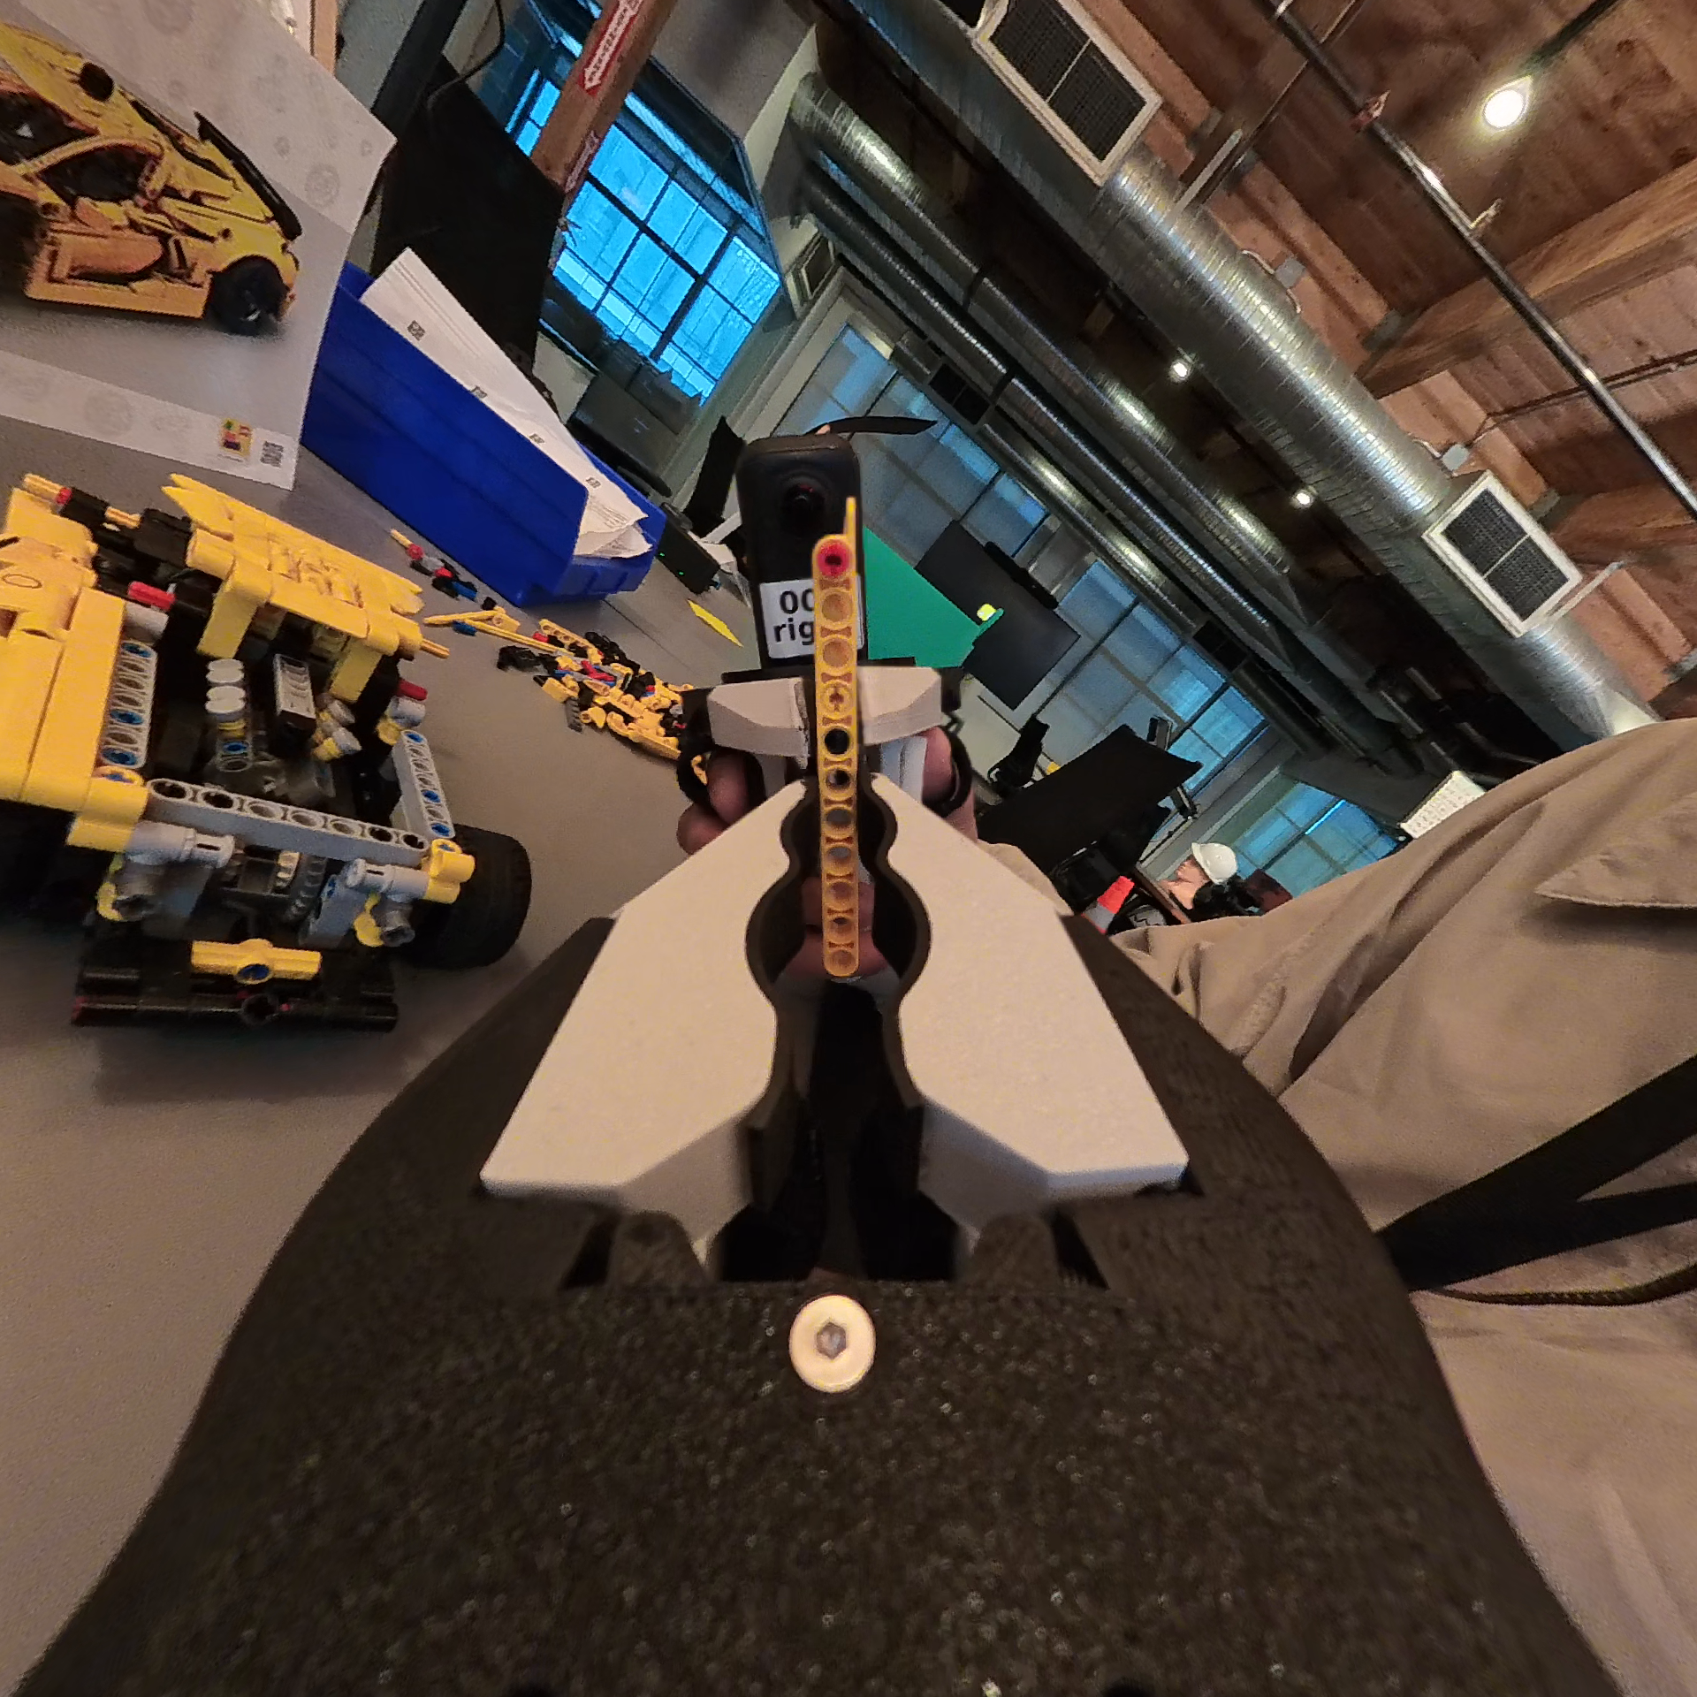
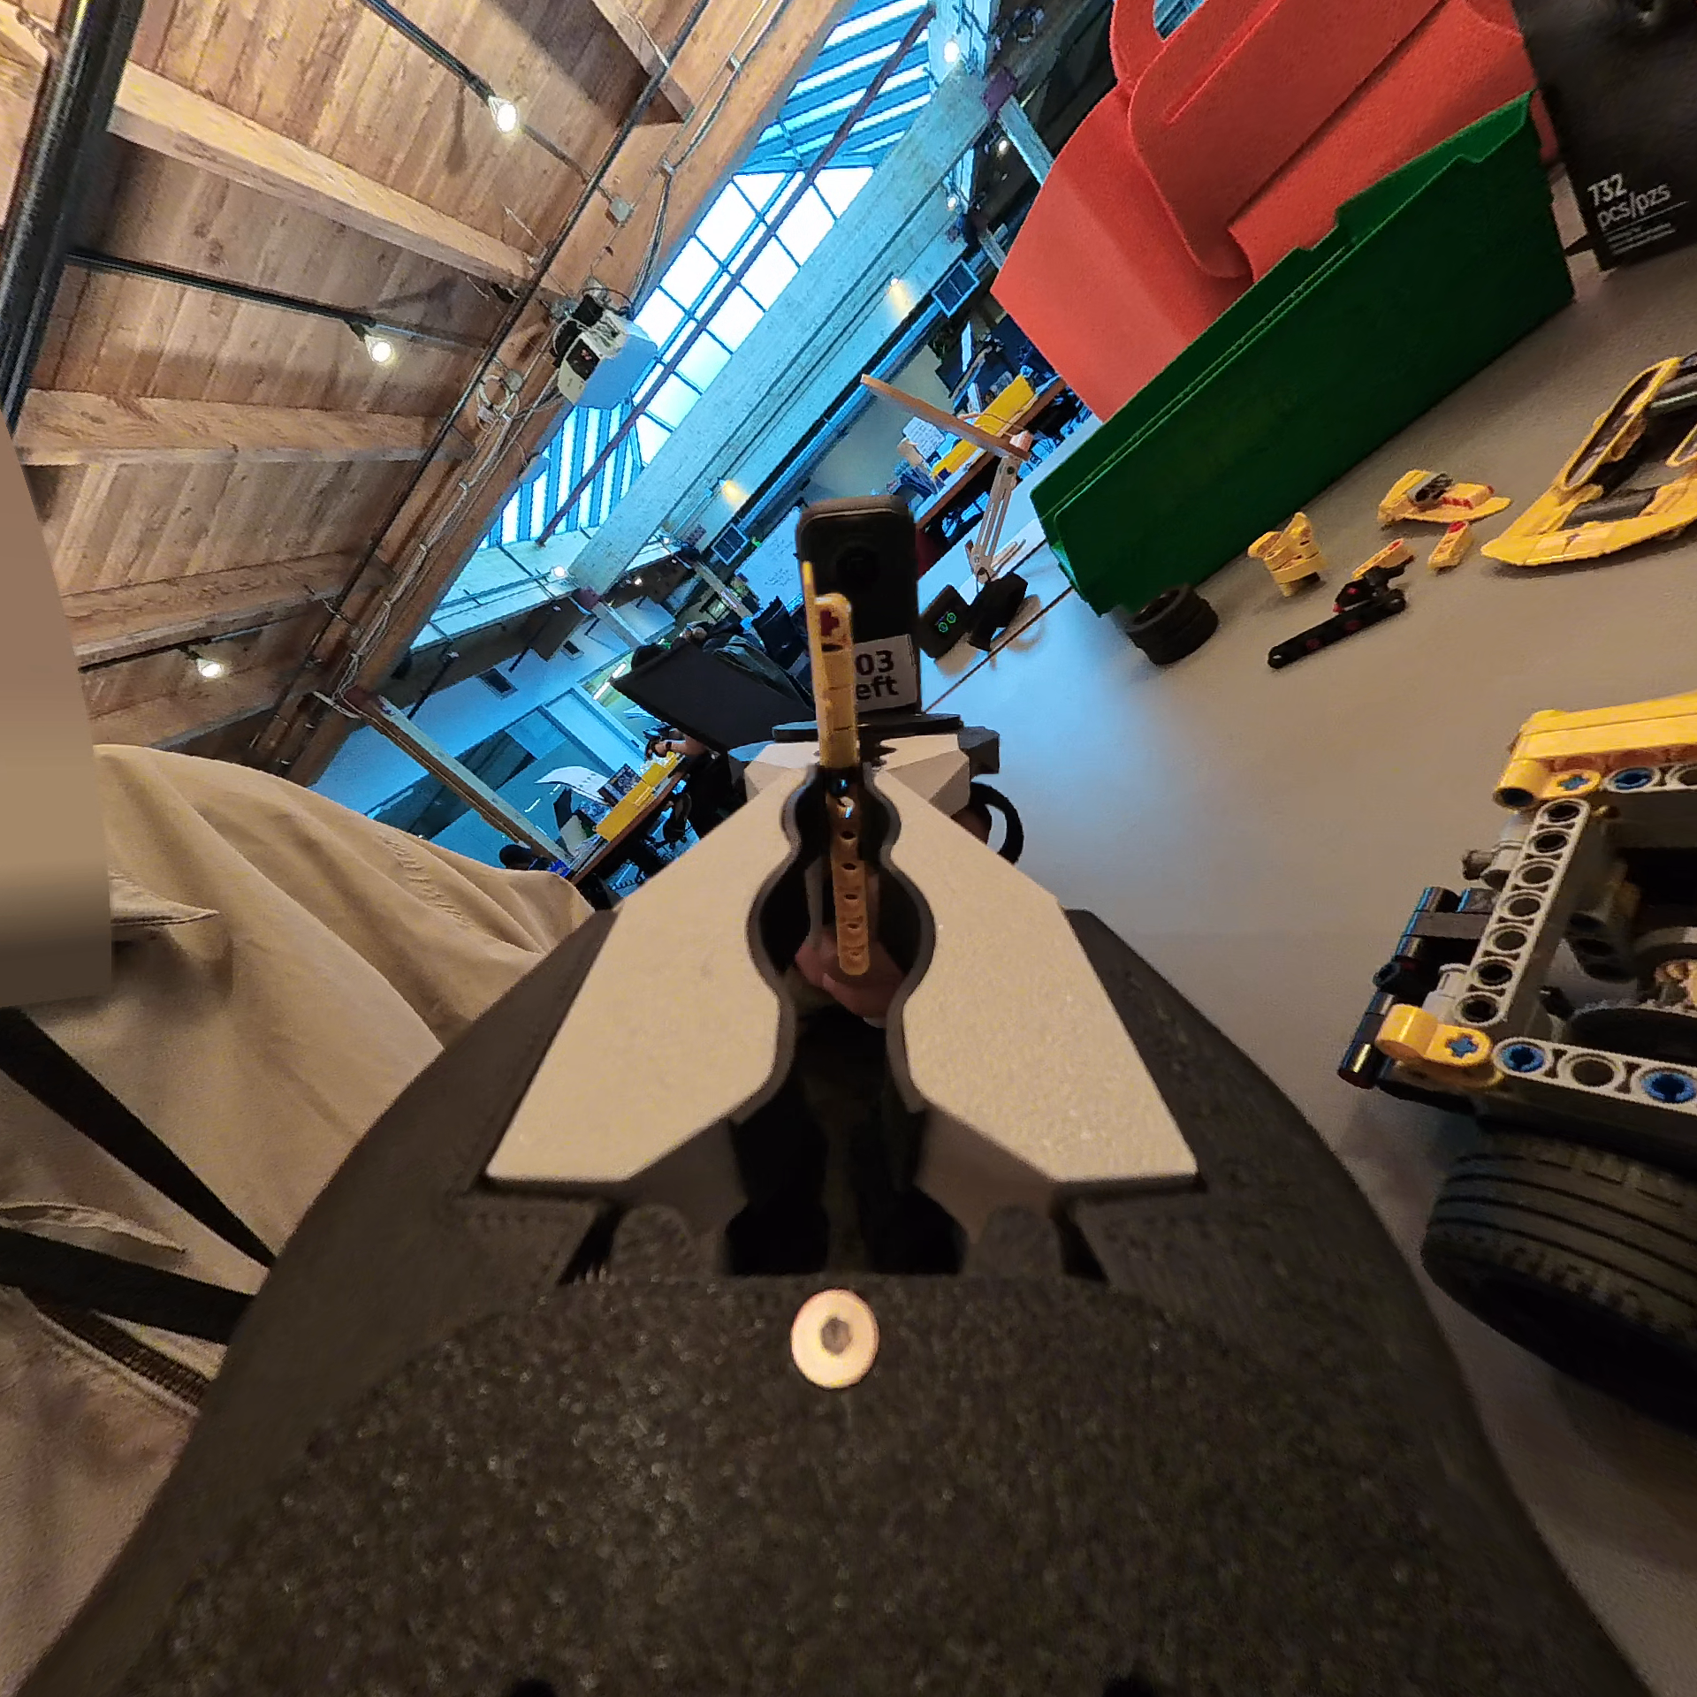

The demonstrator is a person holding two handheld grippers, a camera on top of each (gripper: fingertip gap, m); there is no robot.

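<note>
A long yellow beam with holes (image 1: pixel 837 826) stands upright above the grey table, with a red pin (image 1: pixel 834 556) in its top end. My left gripper (image 1: pixel 836 797) is shut on its lower half. My right gripper (image 1: pixel 831 725) faces it from beyond and grips the same beam a little higher. In the right wrist view my right gripper (image 2: pixel 840 782) is shut on the beam (image 2: pixel 849 882), and my left gripper (image 2: pixel 859 758) shows just behind it, also on the beam. A hand shows behind each far gripper.
A partly built yellow and grey car model (image 1: pixel 230 781) stands left on the table, also in the right wrist view (image 2: pixel 1543 964). Nearby are loose pieces (image 1: pixel 597 679), a blue bin (image 1: pixel 441 459), a green bin (image 2: pixel 1331 395), a black tyre (image 2: pixel 1171 624), yellow body panels (image 2: pixel 1607 477) and a beige sleeve (image 1: pixel 1377 964). Left and right tips are no more than a few centimetres apart.
</note>
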